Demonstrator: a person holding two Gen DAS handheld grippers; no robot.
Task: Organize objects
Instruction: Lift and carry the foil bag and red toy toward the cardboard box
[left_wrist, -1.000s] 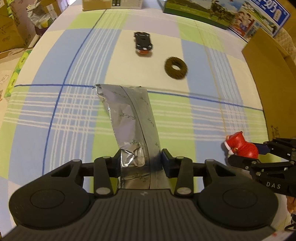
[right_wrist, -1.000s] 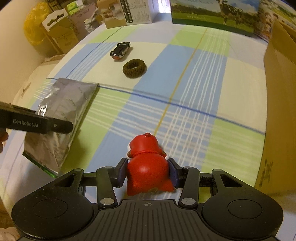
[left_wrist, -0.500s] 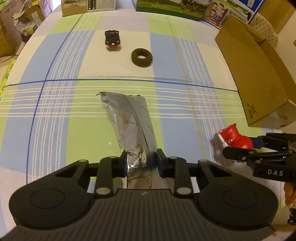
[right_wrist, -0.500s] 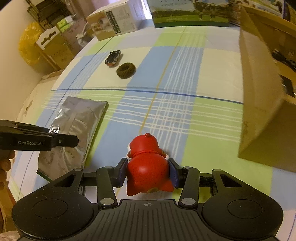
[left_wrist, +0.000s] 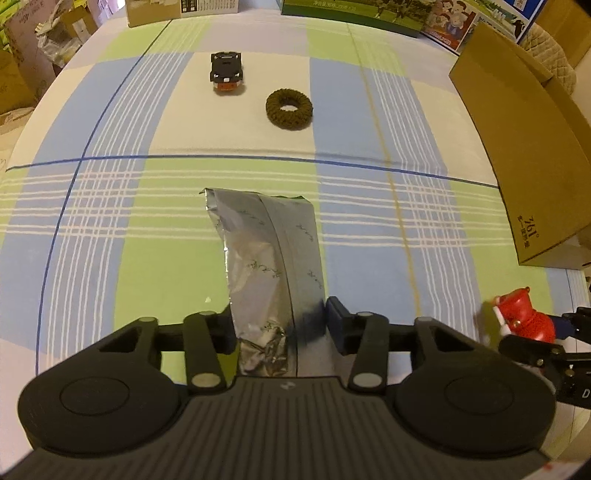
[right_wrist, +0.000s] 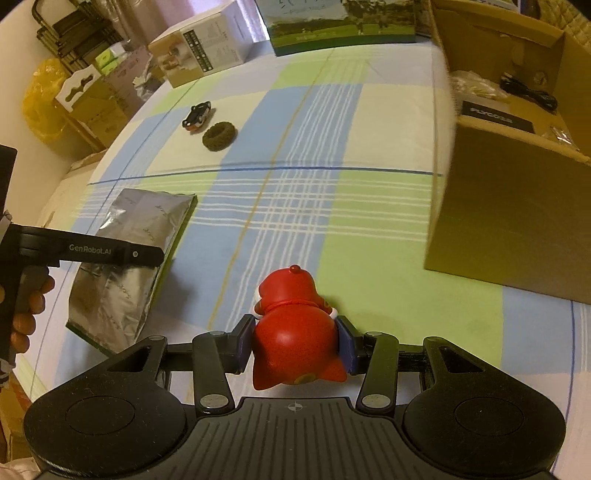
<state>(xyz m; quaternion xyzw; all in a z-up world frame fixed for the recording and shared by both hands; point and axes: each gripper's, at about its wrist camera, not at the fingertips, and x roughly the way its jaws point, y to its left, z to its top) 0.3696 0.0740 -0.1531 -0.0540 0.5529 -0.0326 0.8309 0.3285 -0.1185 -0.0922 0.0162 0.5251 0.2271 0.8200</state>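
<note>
Silver foil pouch (left_wrist: 266, 258) pinched by left gripper (left_wrist: 280, 325), near end hidden; right gripper (right_wrist: 295, 343) clamps red toy (right_wrist: 295, 332)

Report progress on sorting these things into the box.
Done: the cardboard box already holds some items. In hand: the left gripper is shut on the silver pouch; the right gripper is shut on the red toy. Left: the toy car and brown ring lie on the cloth.

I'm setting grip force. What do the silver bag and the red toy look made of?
Silver bag: thin metallised foil or film, shiny; it creases and crumples between the left hand-held gripper fingers. Red toy: likely smooth vinyl or plastic, glossy highlight, keeps its shape in the right hand-held gripper; hardness unclear.
</note>
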